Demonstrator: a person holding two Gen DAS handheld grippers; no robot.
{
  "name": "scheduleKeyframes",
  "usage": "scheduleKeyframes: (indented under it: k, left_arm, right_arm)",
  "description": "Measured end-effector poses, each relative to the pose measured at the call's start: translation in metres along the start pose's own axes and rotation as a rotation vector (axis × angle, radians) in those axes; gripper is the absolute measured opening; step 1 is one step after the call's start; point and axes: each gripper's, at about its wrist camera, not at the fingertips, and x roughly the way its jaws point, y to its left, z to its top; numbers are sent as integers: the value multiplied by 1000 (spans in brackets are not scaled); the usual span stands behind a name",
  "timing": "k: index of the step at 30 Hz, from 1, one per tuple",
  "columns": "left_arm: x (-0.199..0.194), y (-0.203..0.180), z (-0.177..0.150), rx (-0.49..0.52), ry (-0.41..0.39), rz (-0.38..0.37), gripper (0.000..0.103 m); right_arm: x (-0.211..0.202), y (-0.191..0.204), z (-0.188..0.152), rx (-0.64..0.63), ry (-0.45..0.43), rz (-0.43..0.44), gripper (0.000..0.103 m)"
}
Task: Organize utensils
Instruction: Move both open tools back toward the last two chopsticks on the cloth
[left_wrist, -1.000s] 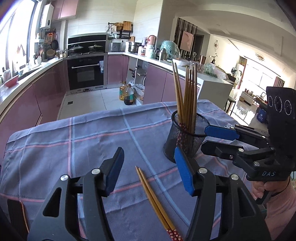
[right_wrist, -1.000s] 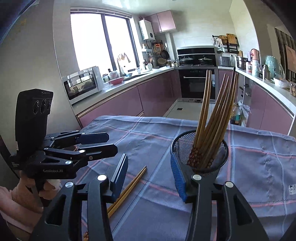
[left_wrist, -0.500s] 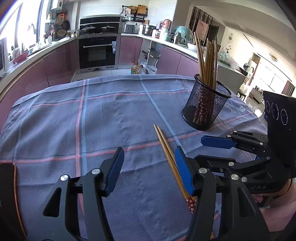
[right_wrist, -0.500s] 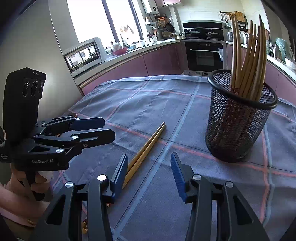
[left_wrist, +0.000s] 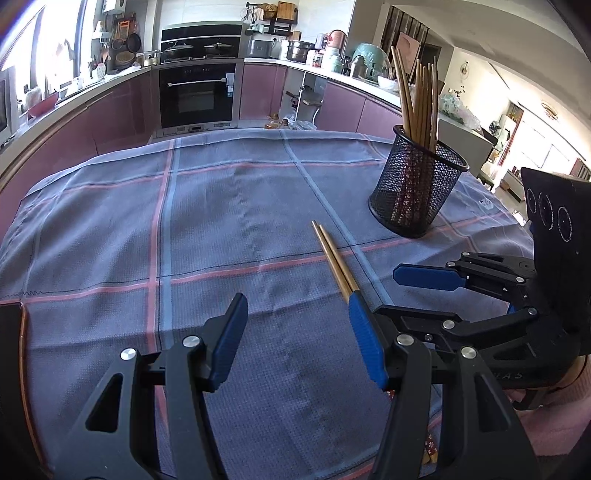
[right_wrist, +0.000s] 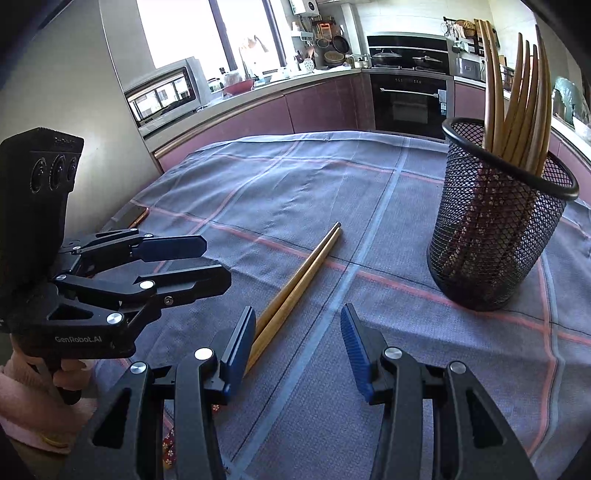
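Note:
A pair of wooden chopsticks (left_wrist: 332, 258) lies flat on the plaid cloth; it also shows in the right wrist view (right_wrist: 295, 288). A black mesh holder (left_wrist: 417, 192) with several chopsticks stands upright behind it, also in the right wrist view (right_wrist: 491, 229). My left gripper (left_wrist: 295, 339) is open and empty, its right finger over the chopsticks' near part. My right gripper (right_wrist: 295, 347) is open and empty, its left finger beside the pair. Each gripper shows in the other's view: right gripper (left_wrist: 413, 295), left gripper (right_wrist: 214, 262).
The blue-grey plaid tablecloth (left_wrist: 184, 240) covers the table. A phone (right_wrist: 133, 218) lies at the table's left edge. Kitchen counters and an oven (left_wrist: 197, 96) stand beyond the far edge.
Both grippers have pulled back from the mesh holder towards the near edge and lowered towards the loose chopsticks. Both stay open.

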Motion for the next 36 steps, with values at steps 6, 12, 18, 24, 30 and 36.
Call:
scheduleKeyframes:
  k: [6, 12, 18, 24, 30, 36]
  left_arm:
    - [0, 3, -2, -8, -3, -6, 56]
    - [2, 6, -5, -13, -2, -12, 56]
    - [4, 6, -6, -16, 3, -22, 56]
    - [5, 6, -7, -13, 6, -26, 56]
    - [7, 1, -9, 3, 12, -38, 56]
    - [10, -10, -11, 37, 27, -58, 56]
  right_arm:
    - [5, 5, 0, -18, 15, -17, 45]
    - [9, 7, 1, -16, 27, -31, 45]
    - [11, 8, 1, -15, 31, -39, 45]
    - [10, 5, 0, -19, 39, -49, 44]
    - [7, 2, -2, -21, 48, -59, 43]
    - [3, -5, -3, -12, 54, -58, 42]
